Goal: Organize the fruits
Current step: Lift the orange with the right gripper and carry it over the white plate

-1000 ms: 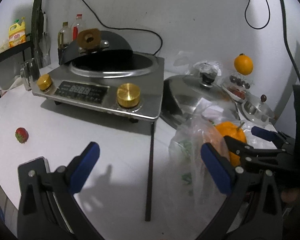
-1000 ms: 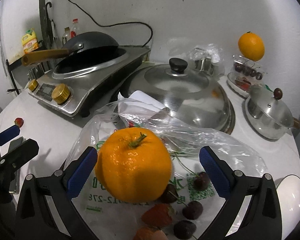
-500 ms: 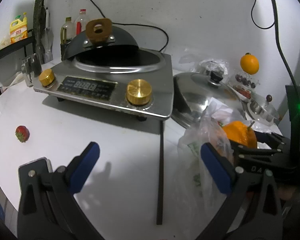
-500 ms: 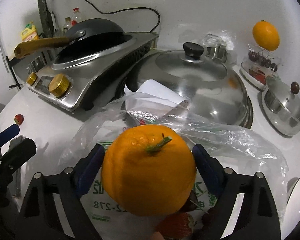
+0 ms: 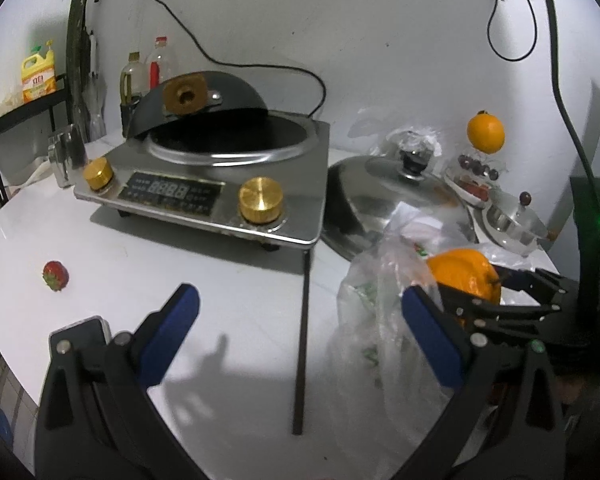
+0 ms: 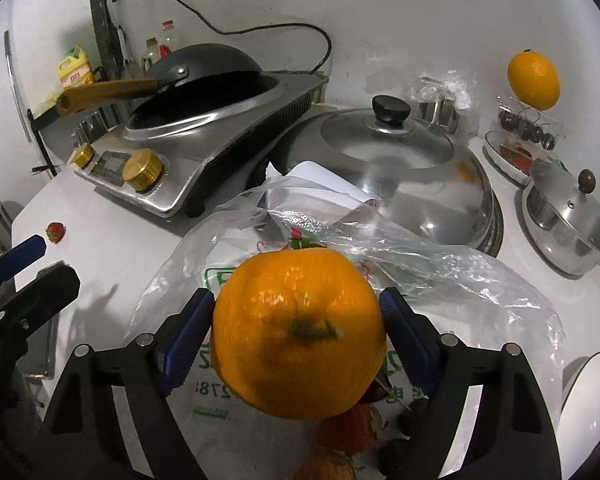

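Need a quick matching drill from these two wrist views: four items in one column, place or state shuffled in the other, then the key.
Items
1. strawberry
2. large orange
3. black wok
4. left gripper

Places or states
A. sitting in the steel cooktop
B. open, nothing between the fingers
C. between the right gripper pads, which are closing on it, over the plastic bag
D. alone on bare white counter, left of the cooktop

Pairs: 1-D, 2-C, 3-A, 4-B
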`<control>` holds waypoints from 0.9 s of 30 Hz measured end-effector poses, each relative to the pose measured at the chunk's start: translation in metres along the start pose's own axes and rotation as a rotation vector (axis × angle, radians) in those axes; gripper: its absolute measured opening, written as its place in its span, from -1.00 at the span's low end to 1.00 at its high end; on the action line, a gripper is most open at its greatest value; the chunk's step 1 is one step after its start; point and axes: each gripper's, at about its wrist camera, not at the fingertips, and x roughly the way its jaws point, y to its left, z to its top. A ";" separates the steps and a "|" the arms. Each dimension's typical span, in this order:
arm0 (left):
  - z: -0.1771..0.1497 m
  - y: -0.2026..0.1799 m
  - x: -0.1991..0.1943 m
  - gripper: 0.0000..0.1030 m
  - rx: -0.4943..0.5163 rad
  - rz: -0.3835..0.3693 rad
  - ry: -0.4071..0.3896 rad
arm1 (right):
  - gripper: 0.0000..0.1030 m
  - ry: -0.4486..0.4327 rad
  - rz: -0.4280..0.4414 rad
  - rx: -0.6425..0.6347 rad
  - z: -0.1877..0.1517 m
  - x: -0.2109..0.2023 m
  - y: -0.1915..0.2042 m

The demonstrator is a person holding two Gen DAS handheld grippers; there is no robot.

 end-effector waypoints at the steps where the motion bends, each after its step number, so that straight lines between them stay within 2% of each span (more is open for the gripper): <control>1: 0.000 -0.002 -0.003 0.98 0.003 0.000 -0.003 | 0.66 -0.004 0.001 0.001 0.000 -0.003 0.000; 13: 0.004 -0.033 -0.031 0.98 0.039 -0.009 -0.042 | 0.65 -0.083 -0.005 0.025 -0.002 -0.052 -0.016; 27: 0.002 -0.074 -0.049 0.98 0.066 -0.032 -0.048 | 0.65 -0.145 -0.042 0.062 -0.019 -0.101 -0.047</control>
